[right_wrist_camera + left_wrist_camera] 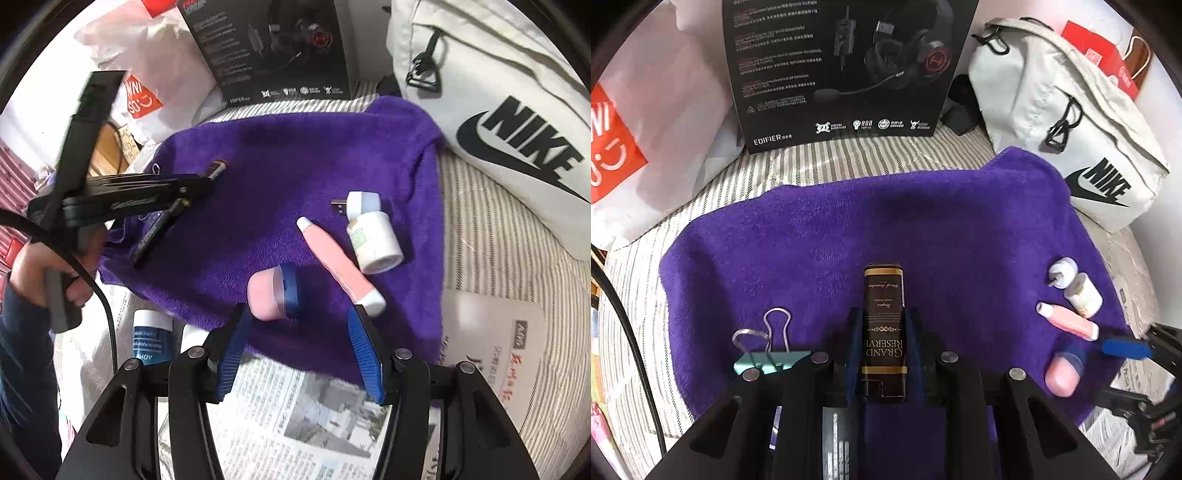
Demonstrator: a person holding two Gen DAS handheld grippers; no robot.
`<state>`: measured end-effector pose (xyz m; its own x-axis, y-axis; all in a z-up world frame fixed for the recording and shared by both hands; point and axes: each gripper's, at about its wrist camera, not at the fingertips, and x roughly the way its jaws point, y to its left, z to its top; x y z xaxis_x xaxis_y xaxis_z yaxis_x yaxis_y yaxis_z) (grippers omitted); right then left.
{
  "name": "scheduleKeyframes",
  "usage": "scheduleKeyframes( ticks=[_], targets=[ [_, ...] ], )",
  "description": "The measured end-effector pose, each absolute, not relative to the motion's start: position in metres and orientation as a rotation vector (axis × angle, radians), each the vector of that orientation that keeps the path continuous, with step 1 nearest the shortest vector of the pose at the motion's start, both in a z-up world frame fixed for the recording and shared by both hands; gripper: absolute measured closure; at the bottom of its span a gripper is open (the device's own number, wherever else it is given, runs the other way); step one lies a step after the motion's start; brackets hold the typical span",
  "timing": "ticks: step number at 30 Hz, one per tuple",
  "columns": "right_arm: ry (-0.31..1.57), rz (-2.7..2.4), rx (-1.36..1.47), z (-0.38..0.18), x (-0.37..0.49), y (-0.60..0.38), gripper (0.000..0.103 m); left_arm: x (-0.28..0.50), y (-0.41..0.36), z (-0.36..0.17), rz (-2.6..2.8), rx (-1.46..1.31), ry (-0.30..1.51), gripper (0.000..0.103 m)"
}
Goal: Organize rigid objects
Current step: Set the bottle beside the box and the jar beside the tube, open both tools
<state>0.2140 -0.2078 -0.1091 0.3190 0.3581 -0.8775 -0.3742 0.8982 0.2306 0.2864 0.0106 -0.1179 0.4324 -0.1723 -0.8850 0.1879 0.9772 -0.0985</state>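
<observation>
Sorting small hard items on a purple towel spread over a striped bed; places below are given relative to that towel, left to right.

Binder clip: mint green, lying on the towel's near left part, just beside the left gripper.

Left gripper: its fingers are clamped narrow on a dark slim box lettered "Grand Reserve", held low over the towel's near middle.

Pink cap-like piece: with a blue band, on the towel's near right part, just ahead of the right gripper.

Right gripper: fingers stand moderately wide with nothing between them, over the towel's near edge and the newspaper under it.

Pink tube, white jar, small USB light: clustered on the towel's right part, the jar touching the tube and the light.

Risk, left: the box is gripped only along its lower length, so a tilt on release could tip it onto the clip.

Risk, right: the pink piece looks rounded; closing off-centre could squirt it toward the tube and scatter the cluster.
</observation>
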Motion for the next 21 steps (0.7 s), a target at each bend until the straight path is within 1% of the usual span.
scheduleKeyframes(
  ticks=[10,12,13,14,15,16,17,21],
  targets=[
    [1.116,0.446,0.023,-0.095,0.2,-0.23,0.048,0.285,-0.003,-0.119,-0.189,0.096,1.084,0.08],
    [1.108,0.443,0.022,-0.093,0.198,-0.233,0.048,0.282,-0.005,-0.119,-0.187,0.109,1.082,0.078],
    [1.106,0.441,0.02,-0.092,0.197,-0.234,0.048,0.28,-0.006,-0.119,-0.19,0.112,1.082,0.074],
    [1.107,0.437,0.019,-0.09,0.195,-0.236,0.049,0.278,-0.007,-0.119,-0.196,0.114,1.084,0.066],
    [1.109,0.435,0.018,-0.089,0.195,-0.236,0.048,0.276,-0.008,-0.119,-0.202,0.113,1.091,0.061],
    [1.109,0.432,0.019,-0.089,0.192,-0.237,0.049,0.273,-0.01,-0.12,-0.206,0.112,1.097,0.052],
    [1.11,0.427,0.019,-0.089,0.189,-0.238,0.048,0.271,-0.011,-0.12,-0.203,0.117,1.101,0.05],
    [1.112,0.419,0.037,-0.087,0.174,-0.245,0.048,0.261,-0.012,-0.116,-0.178,0.112,1.103,0.05]
  ],
)
